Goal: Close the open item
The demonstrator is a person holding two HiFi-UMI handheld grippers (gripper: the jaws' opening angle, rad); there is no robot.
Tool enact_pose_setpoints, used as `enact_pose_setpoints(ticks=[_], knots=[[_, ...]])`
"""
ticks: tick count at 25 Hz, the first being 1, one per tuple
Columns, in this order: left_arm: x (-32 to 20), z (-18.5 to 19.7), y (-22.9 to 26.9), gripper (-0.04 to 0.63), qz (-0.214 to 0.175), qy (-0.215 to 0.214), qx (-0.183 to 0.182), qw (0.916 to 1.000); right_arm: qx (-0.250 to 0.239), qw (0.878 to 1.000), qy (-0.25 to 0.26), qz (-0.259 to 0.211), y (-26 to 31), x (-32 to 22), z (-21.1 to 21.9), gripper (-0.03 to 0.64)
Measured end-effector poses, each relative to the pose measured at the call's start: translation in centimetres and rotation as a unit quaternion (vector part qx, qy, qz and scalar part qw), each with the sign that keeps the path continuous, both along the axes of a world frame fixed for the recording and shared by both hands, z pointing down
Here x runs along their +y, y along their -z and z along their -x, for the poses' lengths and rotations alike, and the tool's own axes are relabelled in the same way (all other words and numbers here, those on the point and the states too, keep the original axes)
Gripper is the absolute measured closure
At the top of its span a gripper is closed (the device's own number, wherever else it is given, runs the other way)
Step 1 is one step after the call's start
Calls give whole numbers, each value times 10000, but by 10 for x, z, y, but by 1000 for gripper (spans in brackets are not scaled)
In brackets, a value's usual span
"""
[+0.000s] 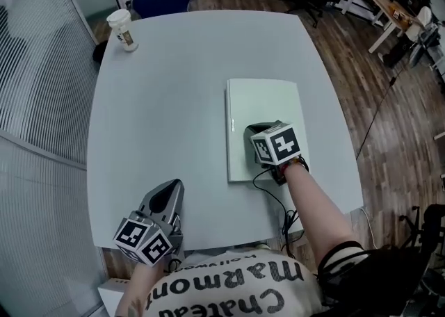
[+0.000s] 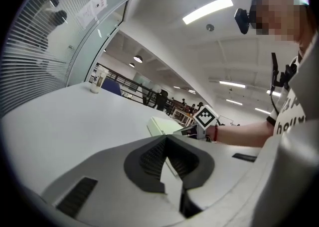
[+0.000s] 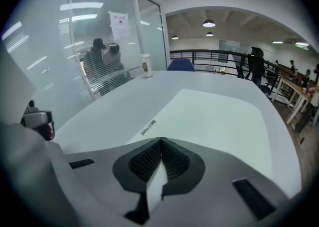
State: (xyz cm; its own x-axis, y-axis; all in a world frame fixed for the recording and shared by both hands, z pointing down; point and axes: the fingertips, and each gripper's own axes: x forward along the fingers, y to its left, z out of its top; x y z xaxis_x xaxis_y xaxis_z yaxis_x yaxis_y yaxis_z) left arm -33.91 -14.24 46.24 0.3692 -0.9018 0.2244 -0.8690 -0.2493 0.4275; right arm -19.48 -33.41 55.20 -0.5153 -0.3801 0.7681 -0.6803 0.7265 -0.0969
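The pale laptop (image 1: 268, 103) lies flat with its lid down on the right half of the grey table (image 1: 167, 114), and the right gripper (image 1: 260, 129) sits over the lid's near part, jaws pressed together and holding nothing. The left gripper (image 1: 172, 187) is at the table's near left edge, well apart from the laptop, its jaws also together and empty. A paper cup (image 1: 122, 29) stands at the far left corner.

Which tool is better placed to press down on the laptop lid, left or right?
Right. The right tool, jaws together, sits on the laptop. The left tool is off it, near the table's front edge.
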Motion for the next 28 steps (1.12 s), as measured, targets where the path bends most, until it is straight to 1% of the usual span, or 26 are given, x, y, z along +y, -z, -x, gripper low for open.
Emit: enact_pose_setpoints(ticks=[2,4,6,7,9,12,14,17,19,20,24,26,28], knots=[[1,-3,10,604,-107,174,-70,9998,-488,9983,-263,-152,15,-8,-1,617],[5,-10,27,604,-255,412,-71,9988,-1196,9920,-377,-172,44,-6,-8,617],[10,-20,48,604,-399,612,80,9973,-1866,9816,-361,-187,78,5,-22,617],[13,-27,58,604,-466,667,186,9965,-2115,9764,-341,-277,95,12,-32,617],[20,-45,74,604,-606,664,259,9956,-2404,9681,-325,-620,125,24,-63,617],[26,-79,84,604,-729,563,44,9957,-2654,9570,-361,-1111,161,40,-119,617],[27,-98,91,604,-809,571,71,9951,-2940,9473,-387,-1212,181,52,-149,617],[29,-131,104,604,-1055,574,271,9924,-3398,9301,-401,-1339,209,71,-193,617],[31,-152,114,604,-1240,568,344,9901,-3520,9234,-365,-1485,222,84,-219,617],[33,-161,118,604,-1313,581,354,9890,-3495,9230,-336,-1575,227,92,-231,617],[49,-197,126,604,-1428,570,319,9876,-3169,9305,-160,-1831,226,124,-269,617],[60,-222,125,604,-1441,490,255,9880,-3063,9341,-77,-1831,219,139,-288,617],[72,-242,123,604,-1463,504,256,9876,-3016,9369,-38,-1768,213,151,-306,617]])
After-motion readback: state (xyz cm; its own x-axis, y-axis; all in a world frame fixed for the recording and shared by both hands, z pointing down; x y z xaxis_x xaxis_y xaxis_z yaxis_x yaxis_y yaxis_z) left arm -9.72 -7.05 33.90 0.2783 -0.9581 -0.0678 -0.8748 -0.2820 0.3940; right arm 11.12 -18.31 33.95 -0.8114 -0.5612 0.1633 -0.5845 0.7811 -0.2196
